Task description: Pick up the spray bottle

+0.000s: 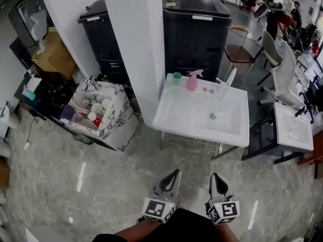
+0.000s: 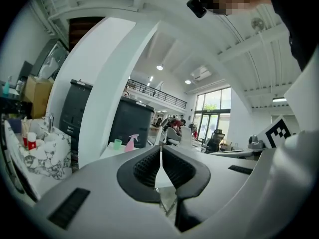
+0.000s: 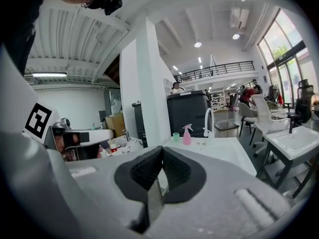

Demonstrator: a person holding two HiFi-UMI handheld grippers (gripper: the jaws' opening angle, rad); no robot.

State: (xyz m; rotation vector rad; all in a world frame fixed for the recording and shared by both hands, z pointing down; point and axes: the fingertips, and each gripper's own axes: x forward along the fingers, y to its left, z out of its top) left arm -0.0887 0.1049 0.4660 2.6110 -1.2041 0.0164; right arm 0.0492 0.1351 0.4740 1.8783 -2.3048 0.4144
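The pink spray bottle (image 1: 192,80) stands upright on the back ledge of the white sink (image 1: 174,116), toward its back left corner, with nothing gripping it. A green cup (image 1: 176,78) sits just beside it on the left. The white faucet (image 1: 225,82) rises from the same ledge to its right, a little apart.

Both tools are well short of the sink, held low over the floor in front of its front edge. The left tool (image 1: 175,174) has its jaws together with nothing between them, and the right tool (image 1: 214,176) is likewise closed and empty.

The step in hand looks like the approach. To do it well, one tool should spread its jaws before it nears the ledge. It should then come in level across the basin and close on the bottle's body below the trigger head. The bottle looks light and narrow, so a pad arriving first on one side could tip it.

The cup is the closest hazard, so coming from the front or the faucet side leaves more room. A white pillar (image 1: 136,44) stands against the sink's left edge and crowds that side. A dark bin (image 1: 197,29) backs the ledge, and a patterned box of cups (image 1: 103,110) sits beyond the pillar.
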